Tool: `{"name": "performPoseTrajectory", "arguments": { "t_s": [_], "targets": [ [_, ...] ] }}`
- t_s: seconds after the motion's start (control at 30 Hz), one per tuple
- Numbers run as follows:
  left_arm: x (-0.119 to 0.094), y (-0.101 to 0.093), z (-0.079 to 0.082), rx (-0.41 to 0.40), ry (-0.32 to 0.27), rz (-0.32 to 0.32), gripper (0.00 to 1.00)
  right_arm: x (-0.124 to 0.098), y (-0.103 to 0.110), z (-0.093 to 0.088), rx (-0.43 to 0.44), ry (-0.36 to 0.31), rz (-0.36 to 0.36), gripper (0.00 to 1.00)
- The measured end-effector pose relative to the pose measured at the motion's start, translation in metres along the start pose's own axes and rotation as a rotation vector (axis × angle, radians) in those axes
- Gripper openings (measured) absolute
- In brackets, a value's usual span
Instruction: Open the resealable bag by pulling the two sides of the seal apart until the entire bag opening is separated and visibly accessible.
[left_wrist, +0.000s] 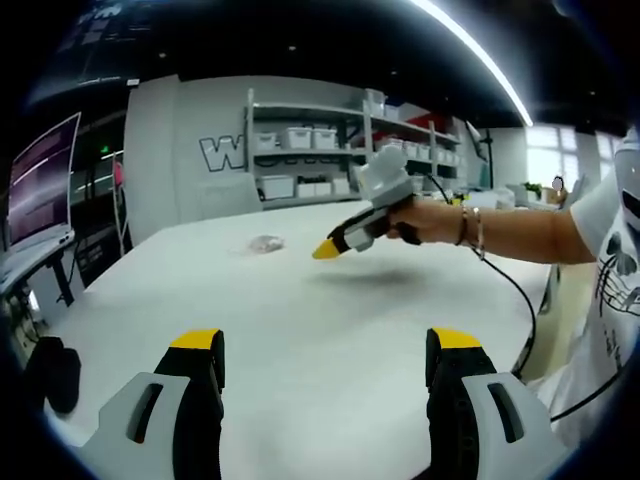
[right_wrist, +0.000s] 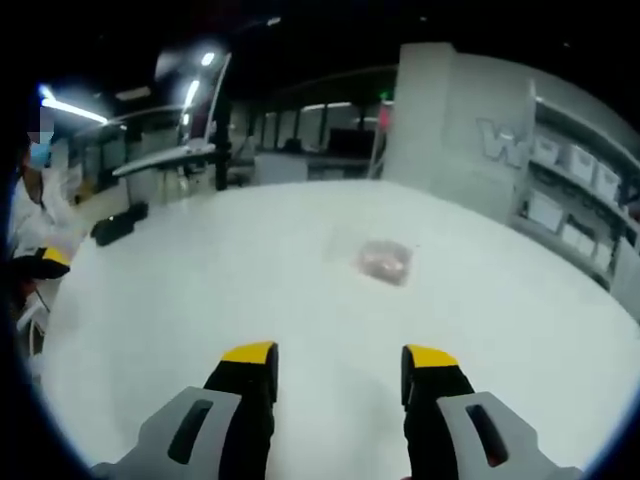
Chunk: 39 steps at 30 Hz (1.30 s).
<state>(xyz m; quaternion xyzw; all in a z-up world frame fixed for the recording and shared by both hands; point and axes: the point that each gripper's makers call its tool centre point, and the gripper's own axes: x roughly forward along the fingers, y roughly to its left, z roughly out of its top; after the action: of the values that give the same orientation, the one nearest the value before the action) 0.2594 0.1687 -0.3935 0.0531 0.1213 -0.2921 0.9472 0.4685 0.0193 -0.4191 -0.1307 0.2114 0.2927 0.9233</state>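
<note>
Left tongs (left_wrist: 327, 352) hovered over white desk (left_wrist: 300, 310), jaws spread wide, nothing between them. Ahead and to right, right tongs (left_wrist: 328, 250) seen in person's hand (left_wrist: 415, 213), yellow tips aimed down toward desk. Resealable bag (left_wrist: 264, 243) lay flat on desk, just left of those tips. Right tongs (right_wrist: 338, 372) also released, jaws apart and empty, above desk (right_wrist: 200, 290). Bag (right_wrist: 383, 261) straight ahead, well apart from jaws. Shelves with bins (left_wrist: 300, 150) beyond desk.
</note>
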Motion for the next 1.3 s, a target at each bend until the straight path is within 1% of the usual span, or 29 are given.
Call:
{"name": "performPoseTrajectory", "arguments": {
  "t_s": [0.23, 0.5, 0.8, 1.07, 1.3],
  "targets": [
    [0.001, 0.001, 0.001, 0.002, 0.001, 0.001, 0.82, 0.008, -0.005, 0.001, 0.007, 0.004, -0.008, 0.47],
    [-0.001, 0.005, 0.004, 0.004, -0.001, 0.013, 0.82, 0.015, -0.007, 0.011, 0.001, -0.003, -0.007, 0.46],
    [-0.003, 0.005, 0.004, 0.007, 0.002, 0.015, 0.82, 0.021, -0.003, 0.012, -0.007, 0.001, 0.001, 0.45],
    [-0.001, 0.004, 0.007, 0.013, -0.003, 0.012, 0.82, 0.026, -0.010, 0.013, 0.000, -0.007, -0.007, 0.43],
    [0.002, 0.005, 0.006, 0.008, -0.001, 0.010, 0.82, 0.032, -0.012, 0.016, 0.001, -0.008, -0.004, 0.42]
  ]
}}
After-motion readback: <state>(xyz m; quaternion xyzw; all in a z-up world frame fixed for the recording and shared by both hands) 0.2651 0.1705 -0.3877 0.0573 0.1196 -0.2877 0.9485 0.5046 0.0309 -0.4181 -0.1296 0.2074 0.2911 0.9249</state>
